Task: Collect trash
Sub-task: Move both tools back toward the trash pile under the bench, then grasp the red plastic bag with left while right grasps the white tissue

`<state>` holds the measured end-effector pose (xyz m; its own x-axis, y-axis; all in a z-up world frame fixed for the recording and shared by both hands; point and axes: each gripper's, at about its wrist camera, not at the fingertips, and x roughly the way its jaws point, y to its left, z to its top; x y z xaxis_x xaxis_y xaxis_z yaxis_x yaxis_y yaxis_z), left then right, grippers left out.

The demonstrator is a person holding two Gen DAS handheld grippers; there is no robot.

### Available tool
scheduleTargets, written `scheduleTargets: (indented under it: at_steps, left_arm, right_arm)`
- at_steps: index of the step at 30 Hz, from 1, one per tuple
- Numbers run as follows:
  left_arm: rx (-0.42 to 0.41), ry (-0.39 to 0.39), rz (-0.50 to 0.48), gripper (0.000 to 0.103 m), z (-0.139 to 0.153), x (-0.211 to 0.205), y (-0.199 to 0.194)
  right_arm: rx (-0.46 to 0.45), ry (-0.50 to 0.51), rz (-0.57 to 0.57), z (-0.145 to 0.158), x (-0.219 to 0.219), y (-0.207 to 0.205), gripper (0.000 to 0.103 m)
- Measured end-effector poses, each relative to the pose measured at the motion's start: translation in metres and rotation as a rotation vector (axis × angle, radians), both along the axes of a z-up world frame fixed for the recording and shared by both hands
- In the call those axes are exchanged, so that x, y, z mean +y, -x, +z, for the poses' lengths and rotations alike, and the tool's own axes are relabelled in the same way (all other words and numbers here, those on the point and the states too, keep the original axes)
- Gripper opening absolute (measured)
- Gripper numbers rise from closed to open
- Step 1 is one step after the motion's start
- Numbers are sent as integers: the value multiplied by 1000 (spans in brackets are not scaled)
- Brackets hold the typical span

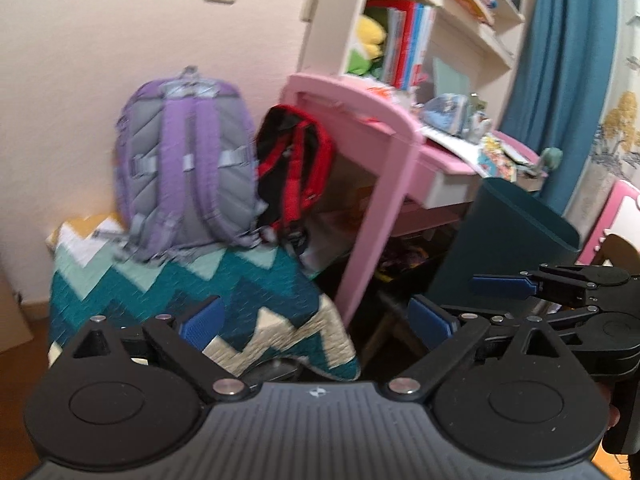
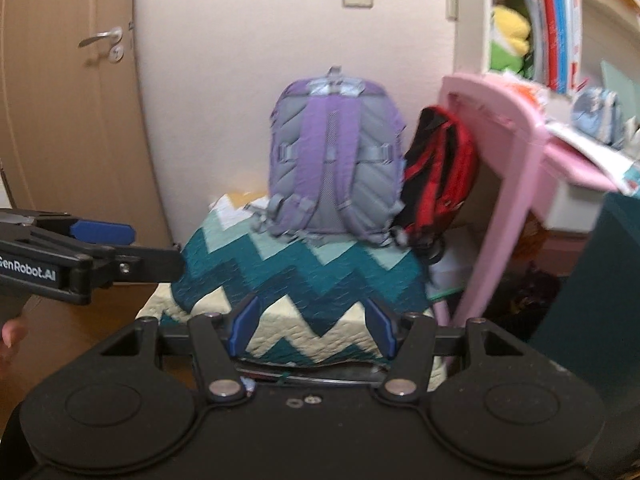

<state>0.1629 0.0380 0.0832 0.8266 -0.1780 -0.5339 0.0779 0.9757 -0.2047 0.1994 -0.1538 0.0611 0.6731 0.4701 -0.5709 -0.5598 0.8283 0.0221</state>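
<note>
Your left gripper (image 1: pixel 316 316) has its 2 blue-padded fingers (image 1: pixel 202 316) spread wide apart with nothing between them; past the gap you see the zigzag blanket (image 1: pixel 256 292) and the dark space under the pink desk (image 1: pixel 384 168). Your right gripper (image 2: pixel 312 328) also stands parted, its pads (image 2: pixel 244 326) clear of everything, with only the blanket behind the gap. Each gripper shows in the other's camera: the right one enters the left view from the right edge, and the left one enters the right view from the left edge, both empty. The blanket, in bands of teal, pale green and cream, drapes over something low that you cannot make out. On top of it a purple and grey backpack (image 2: pixel 334 168) stands upright against the wall (image 2: pixel 248 60), straps facing you. Just beside it, touching the blanket's edge, a red and black bag (image 2: pixel 440 176) hangs at the end of the desk. The desk top is crowded with papers, and a shelf (image 1: pixel 404 40) above it holds books and a yellow and green soft toy (image 1: pixel 370 44). A dark teal bin (image 1: pixel 504 240) stands on the floor by the desk, near your right gripper. A wooden door (image 2: pixel 68 92) is at the left in the right view. No piece of trash can be picked out in these blurred pictures.
</note>
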Motion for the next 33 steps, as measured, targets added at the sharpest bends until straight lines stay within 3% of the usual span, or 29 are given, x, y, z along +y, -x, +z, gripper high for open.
scheduleTargets:
  at_steps: [4,12,23,33]
  left_arm:
    - [35,7,59,102,-28,33,6]
    - [81,100,141,103,-96,90,3]
    - [140,119,241,103,-194,118,-32]
    - [370,135,304,103,-317,117,-92]
  right_arm:
    - [48,-7,9,-33,21,-10,58]
    - [126,45,-1,-109,49,-40,58]
    - [274,109,-113,-223,73,-115,58]
    - [422,317,-76,-343,91,-174,58]
